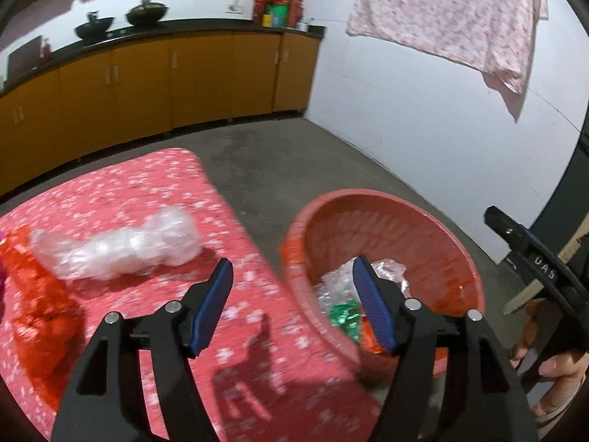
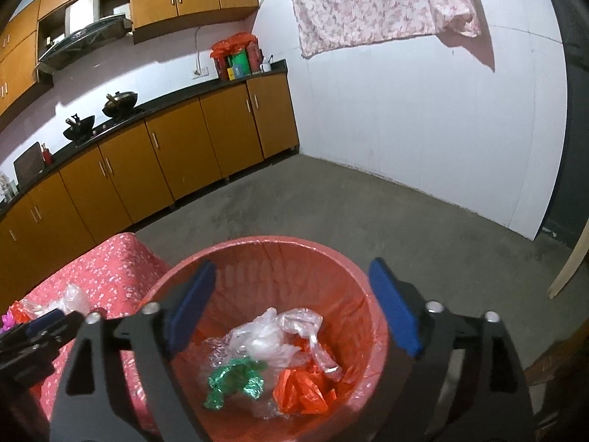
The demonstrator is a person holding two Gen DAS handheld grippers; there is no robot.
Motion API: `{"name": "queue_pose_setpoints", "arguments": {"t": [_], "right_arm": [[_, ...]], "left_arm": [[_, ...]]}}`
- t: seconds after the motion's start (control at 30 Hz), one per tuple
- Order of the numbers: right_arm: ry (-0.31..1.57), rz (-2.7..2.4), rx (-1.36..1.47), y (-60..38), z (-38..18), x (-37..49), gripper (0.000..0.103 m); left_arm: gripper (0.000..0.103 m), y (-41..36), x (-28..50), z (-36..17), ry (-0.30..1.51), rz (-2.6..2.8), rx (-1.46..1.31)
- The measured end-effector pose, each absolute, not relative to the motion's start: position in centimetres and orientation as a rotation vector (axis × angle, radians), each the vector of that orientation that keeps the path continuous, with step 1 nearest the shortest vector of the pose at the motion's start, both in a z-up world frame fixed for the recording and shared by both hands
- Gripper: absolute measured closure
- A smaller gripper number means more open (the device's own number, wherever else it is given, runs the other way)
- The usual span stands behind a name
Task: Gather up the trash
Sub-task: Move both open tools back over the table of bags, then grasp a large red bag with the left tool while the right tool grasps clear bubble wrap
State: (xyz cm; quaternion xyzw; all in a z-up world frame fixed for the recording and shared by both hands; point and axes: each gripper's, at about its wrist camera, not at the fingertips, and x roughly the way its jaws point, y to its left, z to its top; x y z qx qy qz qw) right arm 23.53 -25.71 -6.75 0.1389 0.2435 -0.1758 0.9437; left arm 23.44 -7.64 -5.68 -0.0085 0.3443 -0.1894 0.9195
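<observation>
right wrist view: one red bin [image 2: 257,258] with four trash pieces; right gripper [image 2: 294,309] and left gripper [image 1: 291,305] both released, empty; flowered tablecloth [image 1: 147,184], concrete-floored kitchen

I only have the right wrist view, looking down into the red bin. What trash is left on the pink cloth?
Observer: A long wad of clear bubble wrap lies on the pink cloth, apart from the red bin.
Operator: Anything else there?
Observer: A crumpled orange-red bag sits at the cloth's left edge, beside the wrap.
Operator: Is the left gripper carrying something?
Observer: No. The left gripper is open and empty, straddling the cloth's edge and the bin.
</observation>
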Motion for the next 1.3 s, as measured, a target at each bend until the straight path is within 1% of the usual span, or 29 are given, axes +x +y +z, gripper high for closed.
{"name": "queue_pose_setpoints", "arguments": {"t": [0.03, 0.1, 0.2, 0.27, 0.4, 0.47, 0.57, 0.63, 0.8, 1.1, 1.2, 1.27, 1.3], "right_arm": [[0.491, -0.358, 0.277, -25.4, -6.6, 23.5, 0.011], [0.486, -0.345, 0.262, -24.6, -6.3, 23.4, 0.010], [0.487, -0.321, 0.241, -23.3, -6.1, 23.7, 0.009], [0.492, -0.294, 0.226, -21.8, -5.9, 23.9, 0.009], [0.496, -0.242, 0.216, -19.1, -5.8, 24.5, 0.008], [0.501, -0.202, 0.211, -17.4, -5.8, 24.8, 0.007], [0.509, -0.145, 0.196, -14.7, -5.8, 25.1, 0.006], [0.516, -0.109, 0.180, -12.9, -5.9, 25.4, 0.006], [0.540, -0.047, 0.153, -9.1, -6.4, 25.9, 0.006], [0.564, -0.015, 0.131, -7.2, -6.8, 26.2, 0.006], [0.569, -0.012, 0.131, -7.4, -6.8, 26.4, 0.006], [0.572, -0.012, 0.128, -7.3, -7.0, 26.5, 0.006], [0.574, -0.011, 0.127, -7.2, -7.0, 26.6, 0.006]], "left_arm": [[0.032, -7.0, 23.1, -5.5, 0.697, -0.372, -0.013], [0.030, -5.6, 22.3, -5.2, 0.677, -0.339, -0.005], [0.028, -3.1, 21.0, -5.0, 0.652, -0.284, -0.008], [0.024, -1.7, 20.4, -4.9, 0.641, -0.244, -0.008], [0.019, 2.5, 19.4, -4.7, 0.611, -0.126, 0.007], [0.012, 4.2, 19.0, -4.8, 0.596, -0.068, 0.025], [0.007, 7.3, 19.1, -5.4, 0.600, 0.031, 0.037], [0.006, 8.4, 19.7, -6.1, 0.630, 0.055, 0.029], [0.005, 9.9, 21.2, -7.9, 0.702, 0.079, -0.020], [0.006, 9.9, 23.7, -9.7, 0.782, 0.072, -0.042], [0.009, 10.0, 24.3, -10.2, 0.806, 0.061, -0.053], [0.017, 9.9, 24.4, -10.5, 0.814, 0.046, -0.054], [0.025, 9.7, 24.5, -10.6, 0.821, 0.031, -0.054]]}}
